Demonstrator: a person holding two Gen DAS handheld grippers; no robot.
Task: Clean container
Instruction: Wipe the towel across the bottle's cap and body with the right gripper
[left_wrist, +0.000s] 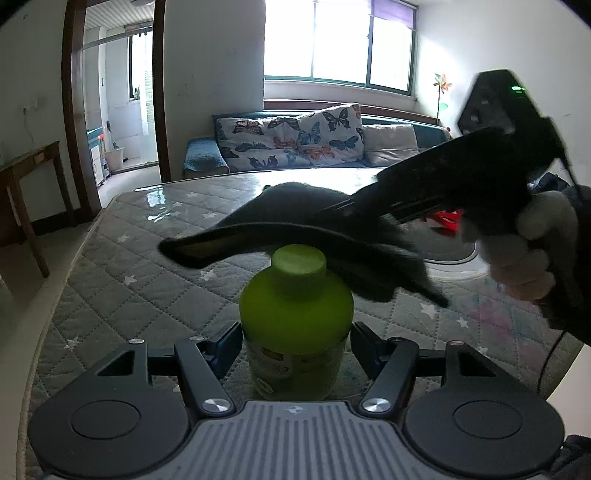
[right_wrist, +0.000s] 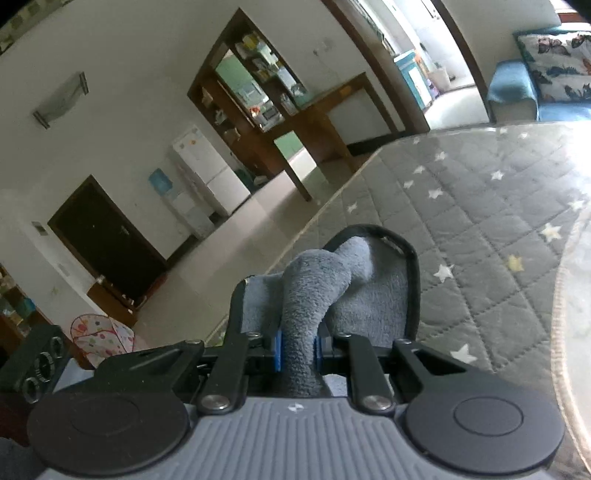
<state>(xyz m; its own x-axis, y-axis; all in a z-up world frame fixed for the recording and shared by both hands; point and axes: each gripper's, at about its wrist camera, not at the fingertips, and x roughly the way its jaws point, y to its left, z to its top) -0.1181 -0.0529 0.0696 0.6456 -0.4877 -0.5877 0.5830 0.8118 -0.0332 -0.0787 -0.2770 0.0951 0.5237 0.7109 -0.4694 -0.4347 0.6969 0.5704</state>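
Evidently only the left wrist view shows the container (left_wrist: 295, 317) — a green plastic bottle with a round cap, upright on the desk (left_wrist: 147, 288), clasped between the left gripper (left_wrist: 295, 347) pads. The right gripper (left_wrist: 373, 214) reaches in above it, a hand (left_wrist: 524, 251) behind, draping a grey cloth (left_wrist: 280, 236) over the cap. The right wrist view shows the right gripper pinching that fleecy, dark-edged cloth — its fold blocks the bottle. Quilted star-patterned cover under clear glossy sheet.

One green container (left_wrist: 295, 317), one grey cloth (right_wrist: 314, 291), two hand-held grippers, left (left_wrist: 295, 343) and right (right_wrist: 297, 347), one quilted mattress (left_wrist: 155, 236), two sofa cushions (left_wrist: 288, 136).
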